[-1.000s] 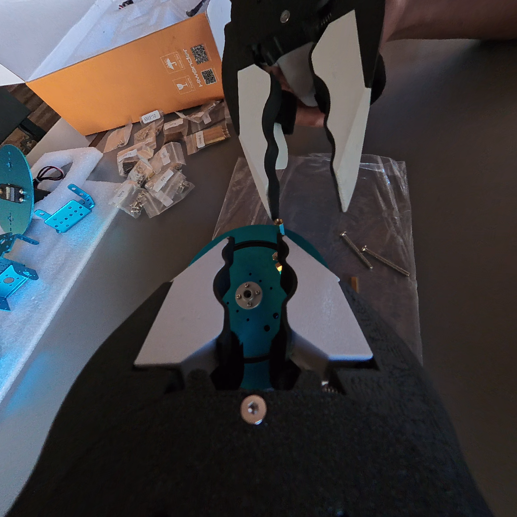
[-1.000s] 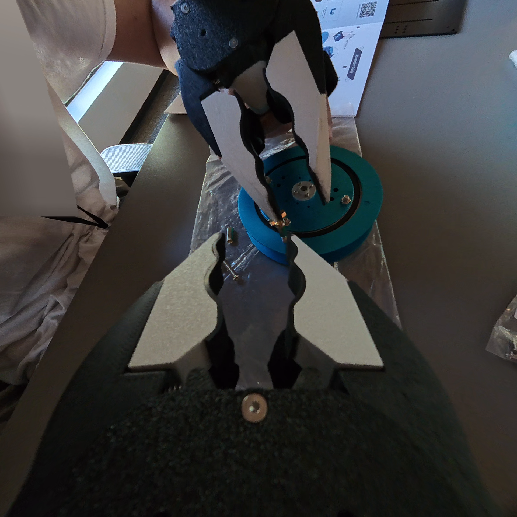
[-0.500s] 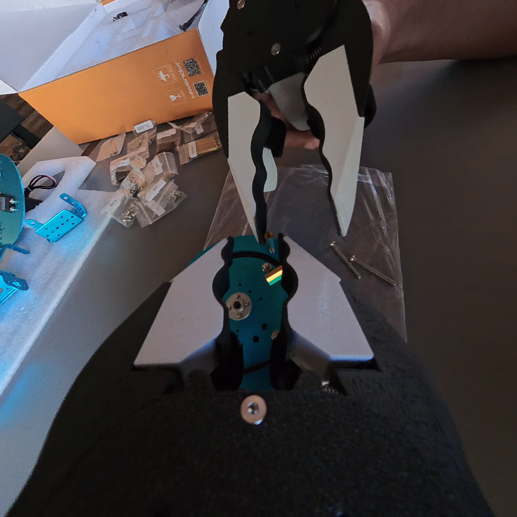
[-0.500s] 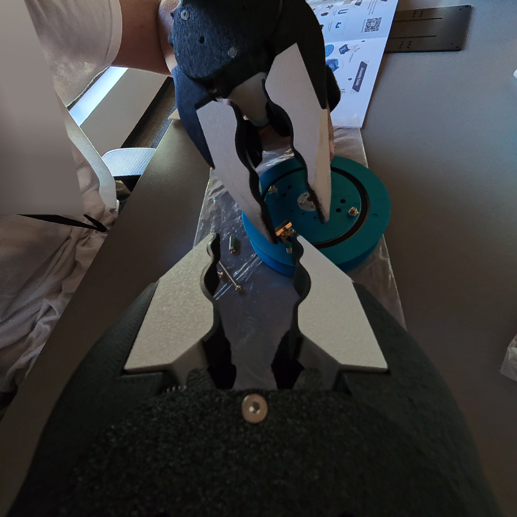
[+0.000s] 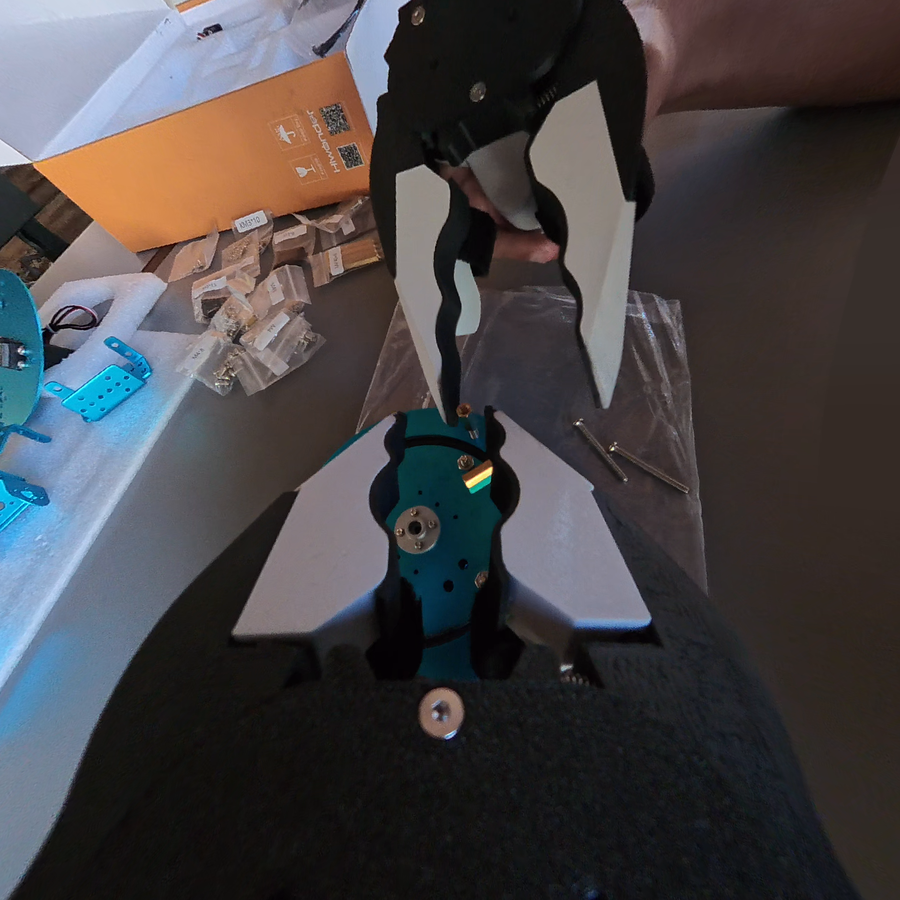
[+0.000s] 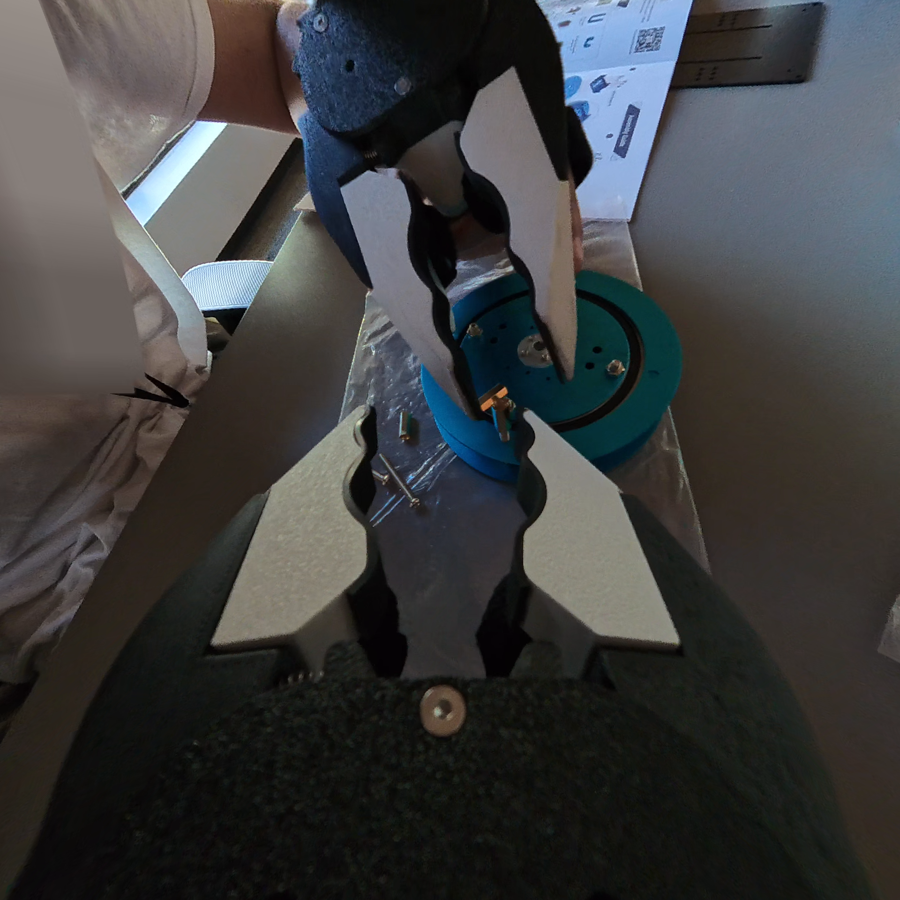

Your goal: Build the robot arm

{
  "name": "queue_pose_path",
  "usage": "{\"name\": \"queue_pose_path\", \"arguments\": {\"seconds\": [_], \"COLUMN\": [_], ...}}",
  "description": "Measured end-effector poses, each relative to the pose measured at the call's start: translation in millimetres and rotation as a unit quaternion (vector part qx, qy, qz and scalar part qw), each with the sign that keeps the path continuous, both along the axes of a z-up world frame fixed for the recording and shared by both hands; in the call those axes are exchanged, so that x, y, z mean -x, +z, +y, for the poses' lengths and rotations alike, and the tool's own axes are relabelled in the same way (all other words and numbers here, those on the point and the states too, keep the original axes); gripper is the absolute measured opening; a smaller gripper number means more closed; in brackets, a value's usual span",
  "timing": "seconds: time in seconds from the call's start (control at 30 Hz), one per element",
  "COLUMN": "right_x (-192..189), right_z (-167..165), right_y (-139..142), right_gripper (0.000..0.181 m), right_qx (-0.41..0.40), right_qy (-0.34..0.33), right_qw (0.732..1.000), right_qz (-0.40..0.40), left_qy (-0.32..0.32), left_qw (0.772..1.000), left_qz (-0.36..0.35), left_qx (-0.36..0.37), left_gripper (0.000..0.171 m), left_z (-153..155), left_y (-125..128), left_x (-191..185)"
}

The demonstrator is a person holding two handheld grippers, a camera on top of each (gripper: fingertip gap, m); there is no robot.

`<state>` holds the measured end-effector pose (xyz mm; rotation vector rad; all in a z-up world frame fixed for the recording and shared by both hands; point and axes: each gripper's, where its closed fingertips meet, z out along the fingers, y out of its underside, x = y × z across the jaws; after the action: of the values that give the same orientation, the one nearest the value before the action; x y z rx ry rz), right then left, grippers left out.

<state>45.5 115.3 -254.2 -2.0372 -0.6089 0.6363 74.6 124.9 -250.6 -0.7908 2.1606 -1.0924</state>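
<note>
- The dark grey surface (image 5: 779, 341) carries an open orange box (image 5: 195, 160) at the far left. Small bags of fasteners (image 5: 253, 331) are spilled in front of the box.
- A clear plastic sheet (image 5: 647, 350) lies in the middle of the surface, and the blue disc (image 6: 652, 370) sits flat on it.
- The disc is a thick round metal part. It has a black ring groove, a silver hub at its centre, small holes around the hub and a few nuts on its top face.
- The left gripper (image 5: 444, 419) hangs over the disc with its fingers parted and empty. The hub shows in the gap between them.
- The right gripper (image 5: 526, 409) faces it from the far side, fingers spread wide and holding nothing. One fingertip is down at the disc's far rim.
- A second ago a brass standoff (image 5: 477, 475) stood at that rim by the fingertip. It now lies tipped on the disc face, and neither gripper holds it.
- A small pin-like piece beside that fingertip is too small to identify.
- Two long screws (image 5: 633, 458) rest on the sheet to the right.
</note>
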Motion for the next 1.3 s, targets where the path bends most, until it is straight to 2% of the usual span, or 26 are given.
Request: {"name": "queue_pose_path", "arguments": {"seconds": [0.17, 0.23, 0.47, 0.67, 0.83, 0.97, 1.07, 1.2, 1.3], "right_x": [-3, -7, -5, 1, -12, -6, 3, 1, -9], "right_z": [-3, -6, 1, -2, -5, 0, 1, -3, -9], "right_y": [-1, 0, 4, 0, 4, 8, 2, -2, 0], "right_gripper": [0.053, 0.046, 0.056, 0.057, 0.048, 0.055, 0.060, 0.060, 0.050], "right_qx": [0.013, 0.024, -0.002, 0.011, 0.018, -0.003, 0.003, 0.020, 0.032], "right_qy": [-0.003, -0.003, -0.008, 0.002, -0.012, -0.008, 0.002, 0.003, -0.003], "right_qw": [1.000, 1.000, 1.000, 1.000, 1.000, 1.000, 1.000, 1.000, 0.999], "right_qz": [-0.004, 0.003, 0.009, 0.001, 0.010, 0.026, 0.011, 0.002, 0.003], "left_qy": [0.013, 0.017, -0.008, 0.010, 0.005, -0.012, -0.007, 0.013, 0.024], "left_qw": [1.000, 1.000, 1.000, 1.000, 1.000, 1.000, 1.000, 1.000, 1.000], "left_qz": [0.000, -0.004, 0.006, 0.000, 0.003, 0.013, 0.008, 0.012, 0.007], "left_qx": [-0.014, -0.011, 0.008, -0.012, -0.007, 0.017, 0.006, -0.010, -0.006], "left_gripper": [0.033, 0.032, 0.034, 0.035, 0.035, 0.035, 0.036, 0.036, 0.036], "left_z": [9, 13, -1, 5, 12, 2, -2, 8, 20], "left_y": [-2, 1, 4, 1, 3, 6, 2, -2, 4], "left_x": [-3, -3, 2, -5, 0, 3, 0, -6, -6]}}
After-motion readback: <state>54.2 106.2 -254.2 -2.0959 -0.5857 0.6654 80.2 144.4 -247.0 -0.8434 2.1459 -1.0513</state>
